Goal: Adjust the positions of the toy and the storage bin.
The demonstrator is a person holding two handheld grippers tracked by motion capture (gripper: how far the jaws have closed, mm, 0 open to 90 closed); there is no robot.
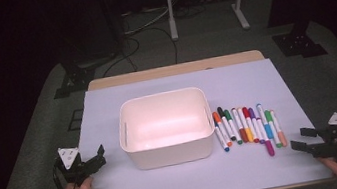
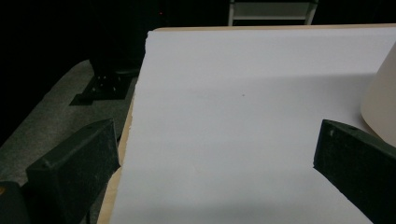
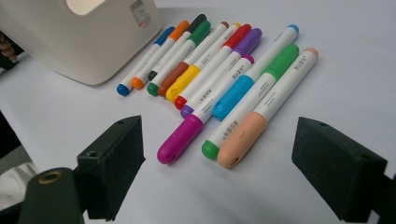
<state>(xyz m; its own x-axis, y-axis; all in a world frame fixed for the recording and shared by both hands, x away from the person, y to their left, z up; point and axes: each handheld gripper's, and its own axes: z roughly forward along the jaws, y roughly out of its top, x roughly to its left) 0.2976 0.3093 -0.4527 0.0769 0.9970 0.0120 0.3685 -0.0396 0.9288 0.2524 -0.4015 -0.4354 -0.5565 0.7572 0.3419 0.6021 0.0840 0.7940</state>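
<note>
- Both pairs of jaws stand wide apart and hold nothing: the right gripper (image 1: pixel 305 138) sits at the table's near right corner with its jaws aimed at the row of markers (image 1: pixel 248 127), and the left gripper (image 1: pixel 91 158) rests at the near left edge over bare white paper (image 2: pixel 243 140).
- The markers lie side by side just right of the white bin (image 1: pixel 166 127), caps toward the person, probably so they can be picked off one at a time; the peach-capped marker (image 3: pixel 268 109) and the magenta one (image 3: pixel 201 126) lie nearest the right jaws.
- The bin sits mid-table, open top up, within reach of either hand.
- In the left gripper view the bin (image 2: pixel 380 105) is cut off at the right edge.
- The print on the marker barrels is too small to read.
</note>
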